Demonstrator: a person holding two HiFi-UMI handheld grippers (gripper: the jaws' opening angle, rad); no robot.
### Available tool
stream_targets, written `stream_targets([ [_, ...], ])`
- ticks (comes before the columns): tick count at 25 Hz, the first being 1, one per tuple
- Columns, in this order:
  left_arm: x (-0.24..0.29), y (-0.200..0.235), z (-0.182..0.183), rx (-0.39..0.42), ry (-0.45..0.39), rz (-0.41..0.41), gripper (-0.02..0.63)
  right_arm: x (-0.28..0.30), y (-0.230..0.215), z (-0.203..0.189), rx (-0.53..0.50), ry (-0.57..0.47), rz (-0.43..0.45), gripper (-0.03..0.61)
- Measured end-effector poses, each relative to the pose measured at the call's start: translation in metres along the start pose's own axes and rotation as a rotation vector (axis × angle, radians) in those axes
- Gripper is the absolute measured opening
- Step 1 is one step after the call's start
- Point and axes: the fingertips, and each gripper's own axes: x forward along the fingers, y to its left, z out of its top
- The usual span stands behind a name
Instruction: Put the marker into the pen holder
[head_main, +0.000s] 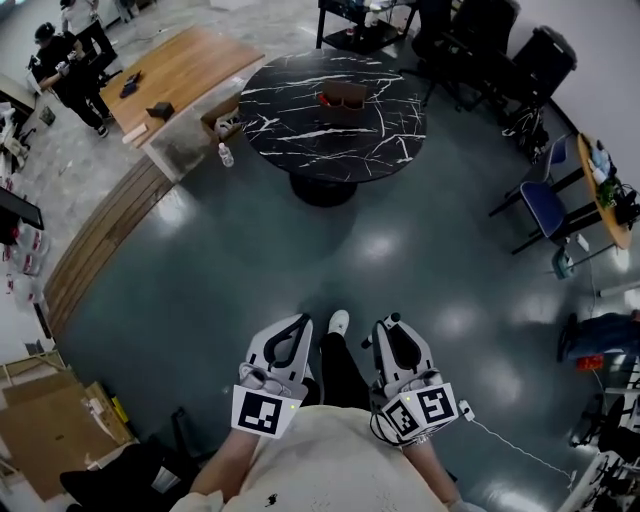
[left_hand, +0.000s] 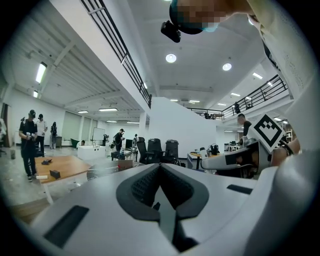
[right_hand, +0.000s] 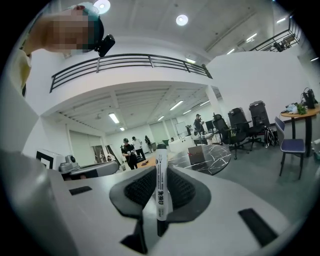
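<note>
From the head view I stand on the grey floor (head_main: 250, 260), well apart from the round black marble bench (head_main: 300, 130), with my left gripper (head_main: 291, 330) and right gripper (head_main: 392, 326) held close to my chest, side by side and pointing forward. A small brown box-like thing (head_main: 342, 100) sits on that bench; I take it for the pen holder, though it is too small here to be sure. In the left gripper view my 2 fingers (left_hand: 145, 186) are pressed together with nothing between them, so this side is free. In the right gripper view the fingers (right_hand: 181, 190) are clamped on the marker (right_hand: 161, 192), a white barrel with print down its length and dark ends, lying along the line of the fingers and sticking out past their tips. The same marble bench and brown box show far beyond it. I judge the marker to be light and stiff, with a smooth plastic barrel that could slide or swivel between the ribbed pads if I tilt it carelessly. The hold sits on the middle to lower part of the barrel, which seems a fair place, since it leaves 1 long free end to lead into the holder. The task looks barely begun from here: the marker is in my right fingers, and the walk to the bench is not yet made.
</note>
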Motion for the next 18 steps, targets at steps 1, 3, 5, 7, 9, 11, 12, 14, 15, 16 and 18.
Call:
stream_targets([
  [1,0.009,0.005,0.001,0.0,-0.001,0.009,0.011,0.01,-0.004,0.004,-0.008,0.003,0.01,0.078],
  [3,0.031,0.015,0.003,0.001,0.005,0.021,0.011,0.033,-0.016,0.012,-0.014,0.01,0.028,0.078],
  [5,0.058,0.023,0.005,0.011,0.017,0.022,0.009,0.055,-0.033,0.021,-0.008,0.014,0.041,0.078],
  [7,0.088,0.03,0.007,0.023,0.025,0.022,0.009,0.075,-0.052,0.03,-0.001,0.023,0.053,0.078],
  [9,0.115,0.037,0.007,0.031,0.036,0.03,0.011,0.093,-0.071,0.036,0.006,0.033,0.068,0.078],
  [11,0.142,0.045,0.007,0.042,0.047,0.049,0.011,0.114,-0.093,0.044,0.012,0.042,0.086,0.078],
  [12,0.155,0.048,0.009,0.047,0.048,0.061,0.011,0.125,-0.104,0.049,0.017,0.045,0.096,0.078],
  [14,0.18,0.052,0.013,0.058,0.044,0.084,0.011,0.147,-0.124,0.064,0.038,0.039,0.115,0.078],
  [15,0.192,0.054,0.016,0.065,0.041,0.093,0.009,0.157,-0.132,0.072,0.048,0.029,0.124,0.078],
  [16,0.202,0.055,0.019,0.069,0.035,0.1,0.011,0.166,-0.139,0.081,0.052,0.018,0.133,0.078],
  [18,0.22,0.057,0.026,0.069,0.019,0.117,0.011,0.18,-0.151,0.096,0.051,0.002,0.147,0.078],
])
